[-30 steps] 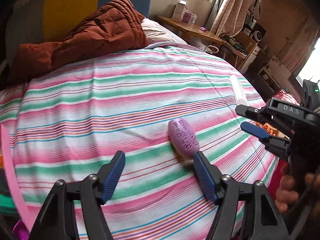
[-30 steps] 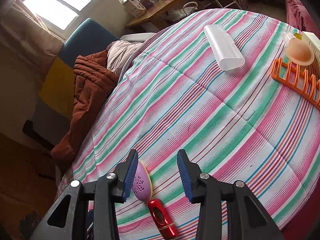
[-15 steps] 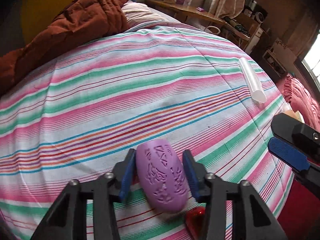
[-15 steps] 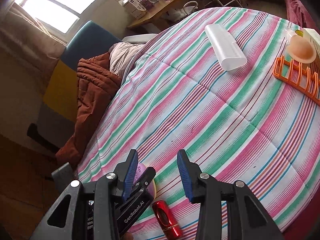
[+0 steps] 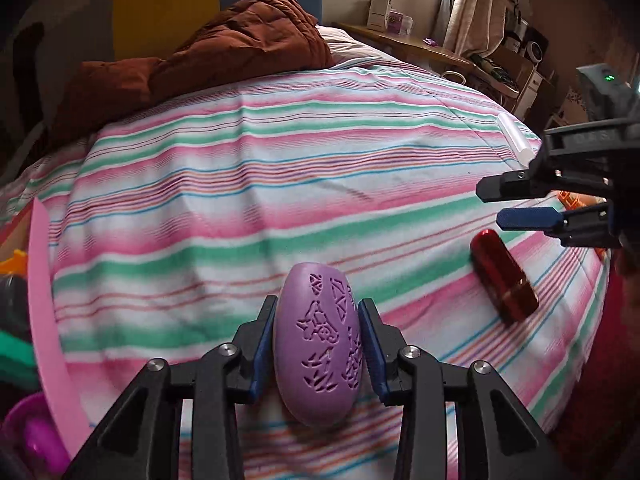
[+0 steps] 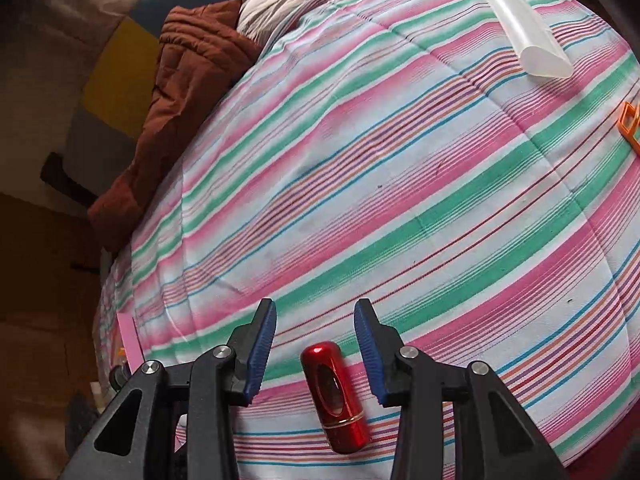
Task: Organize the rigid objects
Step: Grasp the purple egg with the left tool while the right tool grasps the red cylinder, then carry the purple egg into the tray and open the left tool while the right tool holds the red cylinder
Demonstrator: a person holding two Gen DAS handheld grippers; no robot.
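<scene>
Purple case [image 5: 318, 344] sits between my left gripper [image 5: 318, 340] pads, both blue pads pressed on its sides while the jaws are closing on it; it rests low over the striped bedspread [image 5: 280, 184]. From that camera, a red tube [image 5: 502, 276] lies on the spread at about three o'clock from the case, well apart from it. My right gripper [image 6: 315, 342] straddles that red tube [image 6: 335, 396]: the tube lies between the pads, nearer the right one, but neither pad touches it, so this tool is unclenched with a gap on both sides. In the left view I see the right gripper [image 5: 508, 204] just above the tube's far end. At nine o'clock in the left view a pink strip [image 5: 48, 320] curves along the bed edge. Farther off, a clear case [image 6: 524, 36] lies on the spread at one o'clock in the right view, and an orange rack [image 6: 630, 124] shows at the three o'clock edge. A brown quilt [image 5: 224, 52] is bunched at the far end of the bed, at eleven o'clock.
</scene>
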